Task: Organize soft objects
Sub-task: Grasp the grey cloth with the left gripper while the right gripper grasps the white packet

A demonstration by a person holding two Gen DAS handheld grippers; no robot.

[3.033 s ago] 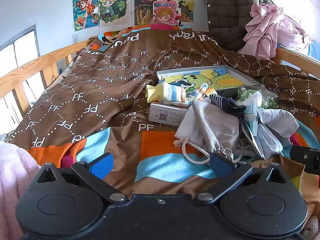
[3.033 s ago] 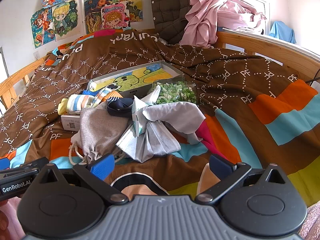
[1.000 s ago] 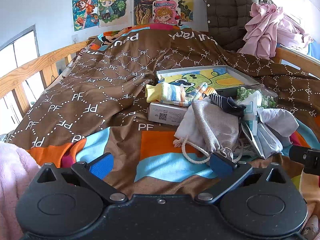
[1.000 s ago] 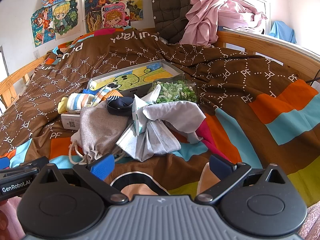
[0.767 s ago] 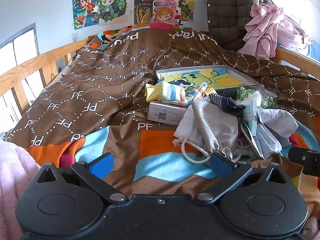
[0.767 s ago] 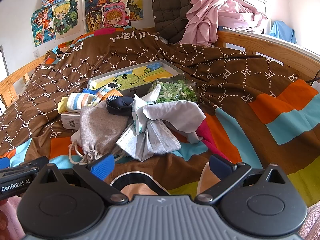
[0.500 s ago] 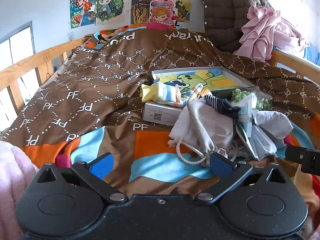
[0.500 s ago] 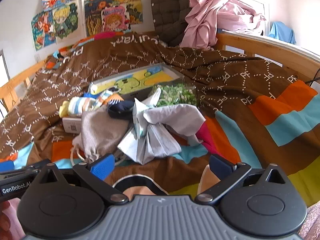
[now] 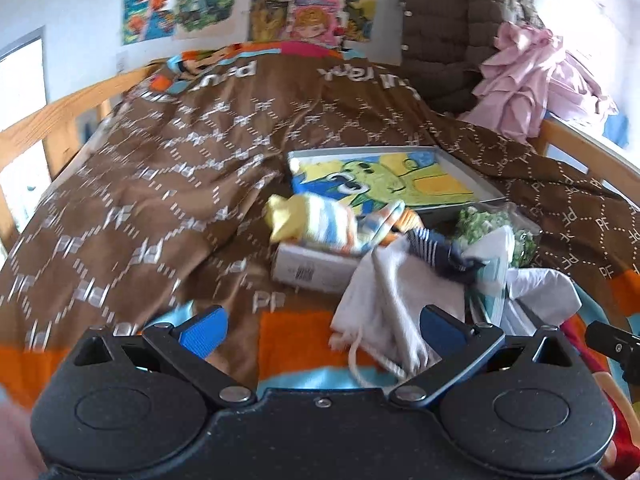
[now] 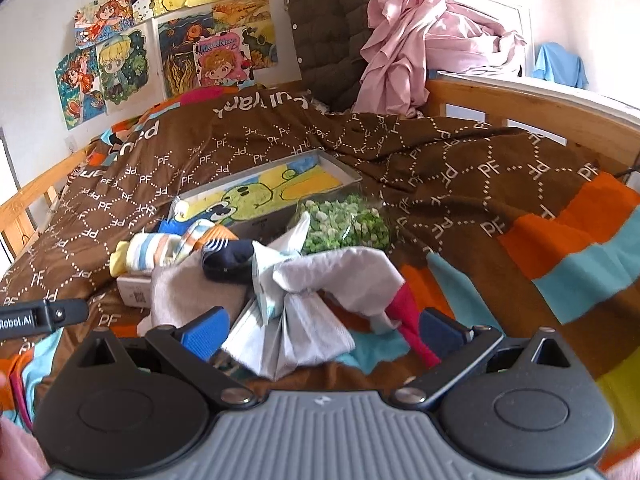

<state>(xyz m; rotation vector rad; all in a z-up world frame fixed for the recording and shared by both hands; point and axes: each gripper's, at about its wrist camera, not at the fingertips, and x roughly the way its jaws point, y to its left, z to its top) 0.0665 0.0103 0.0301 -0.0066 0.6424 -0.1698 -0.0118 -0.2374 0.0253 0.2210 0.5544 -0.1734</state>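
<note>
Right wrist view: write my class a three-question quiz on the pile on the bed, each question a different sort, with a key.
1. True or false: the right tool is shut on the grey drawstring pouch.
2. Which lies directly behind the dark striped sock?
A. the illustrated tray
B. the pink clothes
C. the wooden rail
3. Fill in: the clear bag holds small ____ pieces.

Key: 1 false, it is open and empty; 2 A; 3 green.

left gripper point(image 9: 322, 330): black body, two round discs, silver pivot screws, blue ribbed finger pads point(image 9: 202, 330). right gripper point(image 10: 324, 330): same linkage, grey ribbed centre plate. Pink fuzzy fabric beside each, probably a sleeve.
</note>
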